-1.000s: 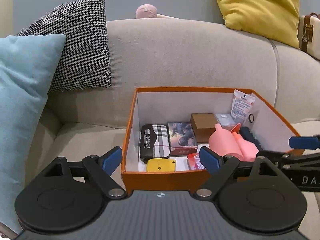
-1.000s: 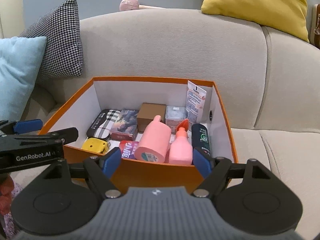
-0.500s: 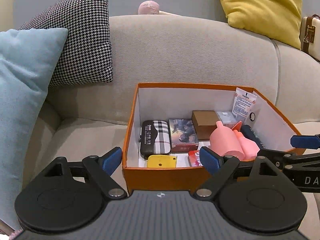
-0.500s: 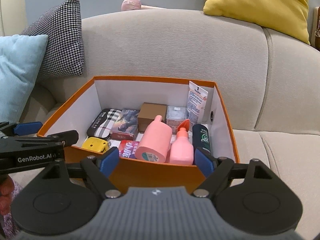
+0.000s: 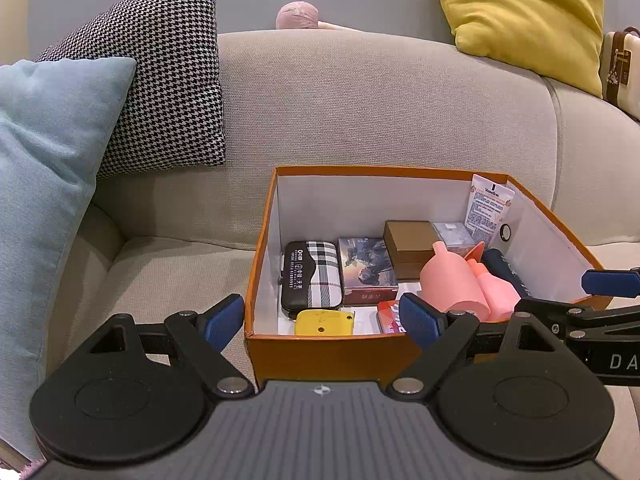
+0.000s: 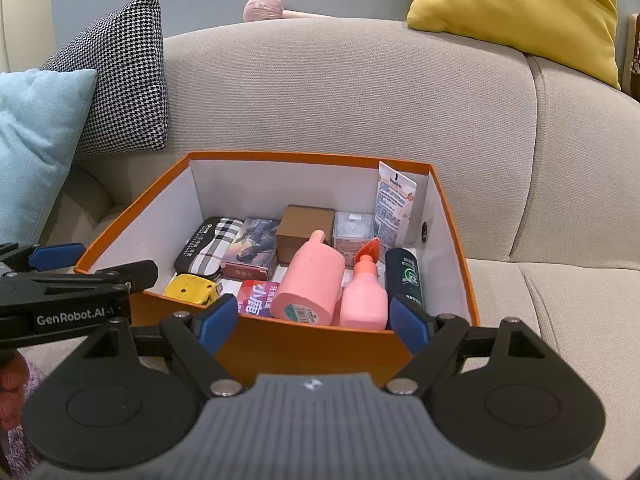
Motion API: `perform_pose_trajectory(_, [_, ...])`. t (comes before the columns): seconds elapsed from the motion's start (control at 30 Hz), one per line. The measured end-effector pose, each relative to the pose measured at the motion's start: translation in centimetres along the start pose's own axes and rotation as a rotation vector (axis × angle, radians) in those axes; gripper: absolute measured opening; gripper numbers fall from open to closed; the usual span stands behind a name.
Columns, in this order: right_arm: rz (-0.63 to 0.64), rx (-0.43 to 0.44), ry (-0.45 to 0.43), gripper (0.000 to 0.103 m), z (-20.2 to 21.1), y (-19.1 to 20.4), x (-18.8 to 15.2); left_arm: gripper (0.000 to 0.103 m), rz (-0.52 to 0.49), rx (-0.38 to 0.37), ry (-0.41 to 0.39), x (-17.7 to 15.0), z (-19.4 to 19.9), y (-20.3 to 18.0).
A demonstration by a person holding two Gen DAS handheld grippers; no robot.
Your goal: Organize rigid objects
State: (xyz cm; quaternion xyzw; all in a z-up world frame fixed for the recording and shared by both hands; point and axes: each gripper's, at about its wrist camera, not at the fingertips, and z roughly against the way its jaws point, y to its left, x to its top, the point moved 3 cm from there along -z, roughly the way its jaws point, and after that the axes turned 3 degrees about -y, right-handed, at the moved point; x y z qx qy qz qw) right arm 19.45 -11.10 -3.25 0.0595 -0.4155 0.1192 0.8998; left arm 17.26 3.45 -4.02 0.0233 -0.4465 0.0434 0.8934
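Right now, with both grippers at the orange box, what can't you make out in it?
- Red packet: partly hidden by the big pink bottle, right wrist view.
- Orange cardboard box floor near the front: hidden by its front wall, both views.
- Dark bottle: mostly behind pink bottles, left wrist view.

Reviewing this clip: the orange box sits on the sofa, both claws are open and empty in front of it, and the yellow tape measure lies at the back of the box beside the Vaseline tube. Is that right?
Not quite. The tape measure lies at the front left corner of the box, far from the Vaseline tube, as the right wrist view shows. The rest holds: the box is on the sofa, and the left claw and right claw are open and empty.
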Motion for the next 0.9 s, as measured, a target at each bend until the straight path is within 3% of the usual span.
perform_pose_trajectory(0.9, [0.015, 0.004, 0.002, 0.087, -0.05, 0.2, -0.03, 0.102, -0.002, -0.003, 0.001, 0.07, -0.1, 0.06])
